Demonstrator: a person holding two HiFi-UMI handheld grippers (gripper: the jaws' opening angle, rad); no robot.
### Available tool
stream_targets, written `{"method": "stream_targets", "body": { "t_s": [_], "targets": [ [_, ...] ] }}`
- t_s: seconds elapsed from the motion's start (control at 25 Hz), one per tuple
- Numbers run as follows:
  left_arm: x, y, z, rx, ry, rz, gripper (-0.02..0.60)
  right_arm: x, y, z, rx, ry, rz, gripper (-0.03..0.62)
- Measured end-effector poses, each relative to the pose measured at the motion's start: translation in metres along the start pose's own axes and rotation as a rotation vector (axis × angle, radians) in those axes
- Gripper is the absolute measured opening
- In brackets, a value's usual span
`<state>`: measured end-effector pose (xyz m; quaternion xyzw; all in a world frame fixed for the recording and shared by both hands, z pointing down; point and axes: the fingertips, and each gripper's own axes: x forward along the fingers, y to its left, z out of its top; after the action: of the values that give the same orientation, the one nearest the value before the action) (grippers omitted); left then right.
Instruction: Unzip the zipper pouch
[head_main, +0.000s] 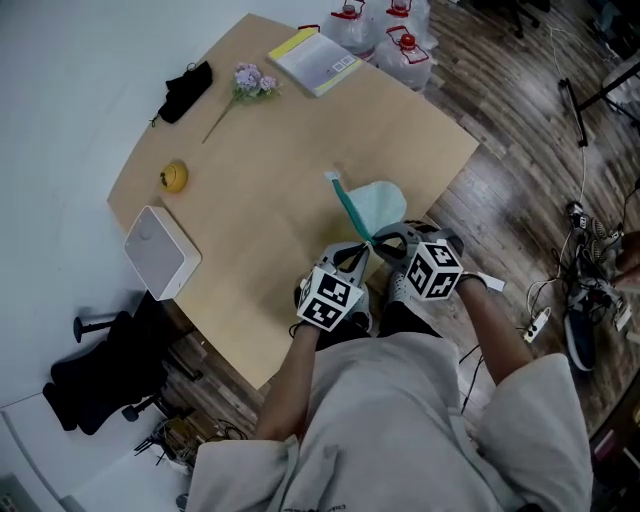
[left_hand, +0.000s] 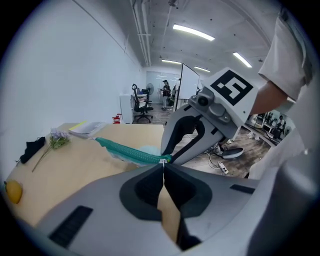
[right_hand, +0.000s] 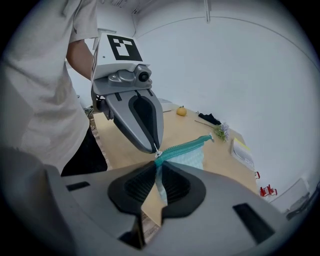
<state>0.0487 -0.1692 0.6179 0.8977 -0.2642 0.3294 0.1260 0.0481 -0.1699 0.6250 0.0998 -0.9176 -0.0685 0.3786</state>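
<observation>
A pale teal zipper pouch (head_main: 385, 204) with a darker green zipper (head_main: 348, 208) is held up over the table's near right corner. My left gripper (head_main: 366, 246) is shut on the small silver zipper pull (right_hand: 155, 150) at the near end of the zipper (left_hand: 125, 150). Tip to tip with it, my right gripper (head_main: 380, 240) is shut on the pouch's near end, with teal fabric (right_hand: 158, 176) pinched between its pads. In the right gripper view the zipper (right_hand: 182, 146) runs away from the jaws and the pouch body (right_hand: 195, 157) hangs below it.
On the wooden table (head_main: 300, 180) sit a white box (head_main: 162, 252), a yellow fruit (head_main: 174, 177), a flower sprig (head_main: 250, 82), a black item (head_main: 187, 90) and a book (head_main: 315, 58). Red-capped jugs (head_main: 390, 40) stand on the floor beyond; a black chair (head_main: 95, 385) is at left.
</observation>
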Motion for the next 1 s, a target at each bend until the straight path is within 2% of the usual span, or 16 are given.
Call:
{"method": "stream_targets", "body": {
  "t_s": [0.32, 0.44, 0.72, 0.84, 0.92, 1.0],
  "targets": [
    [-0.016, -0.003, 0.026, 0.089, -0.01, -0.052, 0.025, -0.023, -0.006, 0.016, -0.091, 0.015, 0.007, 0.049],
    [-0.023, -0.003, 0.035, 0.1, -0.014, -0.078, 0.025, -0.031, -0.007, 0.024, -0.121, 0.024, 0.022, 0.048],
    [-0.041, -0.002, 0.052, 0.04, -0.045, -0.149, 0.025, -0.047, -0.008, 0.04, -0.194, 0.047, 0.066, 0.048],
    [-0.045, -0.004, 0.054, -0.034, -0.062, -0.179, 0.025, -0.051, -0.006, 0.044, -0.2, 0.051, 0.09, 0.048],
    [-0.048, -0.004, 0.057, -0.075, -0.07, -0.179, 0.025, -0.052, -0.008, 0.047, -0.176, 0.035, 0.073, 0.05],
    [-0.051, 0.0, 0.062, -0.089, -0.07, -0.159, 0.023, -0.053, -0.012, 0.051, -0.132, 0.003, 0.02, 0.055]
  ]
}}
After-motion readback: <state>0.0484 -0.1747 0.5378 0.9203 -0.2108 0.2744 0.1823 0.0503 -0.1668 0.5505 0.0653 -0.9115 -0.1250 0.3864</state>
